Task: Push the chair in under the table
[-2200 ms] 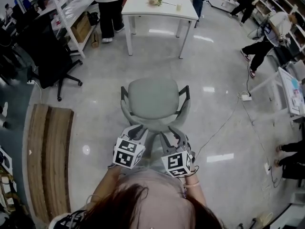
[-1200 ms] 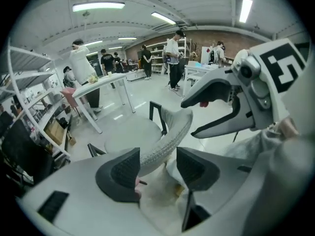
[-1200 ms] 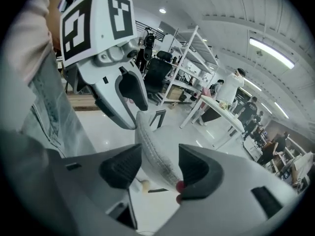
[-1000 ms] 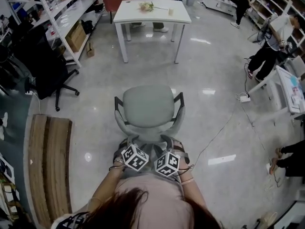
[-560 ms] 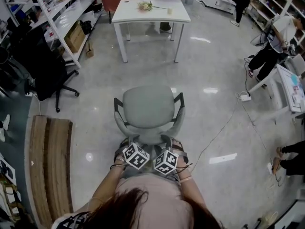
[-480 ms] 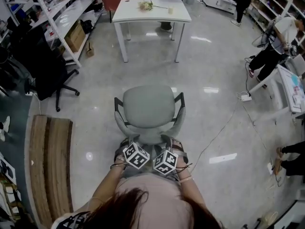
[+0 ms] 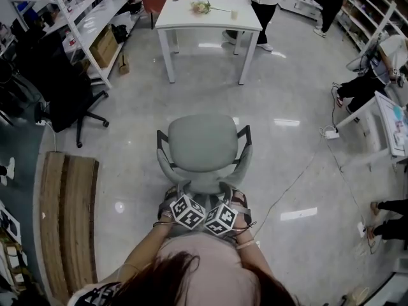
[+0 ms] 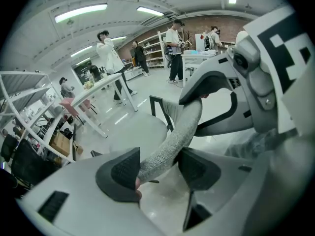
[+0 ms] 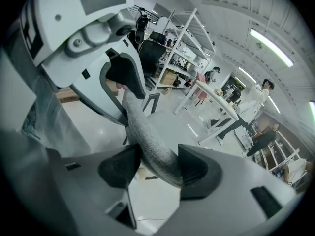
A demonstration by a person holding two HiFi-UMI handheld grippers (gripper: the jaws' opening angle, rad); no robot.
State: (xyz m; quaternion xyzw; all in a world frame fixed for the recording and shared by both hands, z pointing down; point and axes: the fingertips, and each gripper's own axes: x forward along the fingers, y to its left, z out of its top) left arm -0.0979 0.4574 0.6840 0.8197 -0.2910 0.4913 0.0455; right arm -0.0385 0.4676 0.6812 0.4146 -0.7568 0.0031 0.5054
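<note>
The grey swivel chair [image 7: 204, 144] stands on the shiny floor, well short of the white table [image 7: 237, 15] at the back. Both grippers sit side by side on the top rim of its backrest, just below the seat in the head view. My left gripper [image 7: 185, 195] has the grey fabric backrest [image 8: 172, 136] between its pads [image 8: 123, 170]; the pads still touch it while the jaws are opening. My right gripper [image 7: 224, 195] is shut on the same backrest [image 9: 142, 132], both pads pressed against the fabric.
A flower [image 7: 203, 6] lies on the table. A black office chair [image 7: 64, 88] and white shelving [image 7: 83, 18] stand at the left, wooden boards [image 7: 67, 215] at the lower left. A cable [image 7: 299, 177] trails across the floor at the right. People stand behind the table and at the right.
The two grippers have drawn closer together on the backrest's rim and sunk slightly. The chair stays about as far from the table. People behind the table have walked on.
</note>
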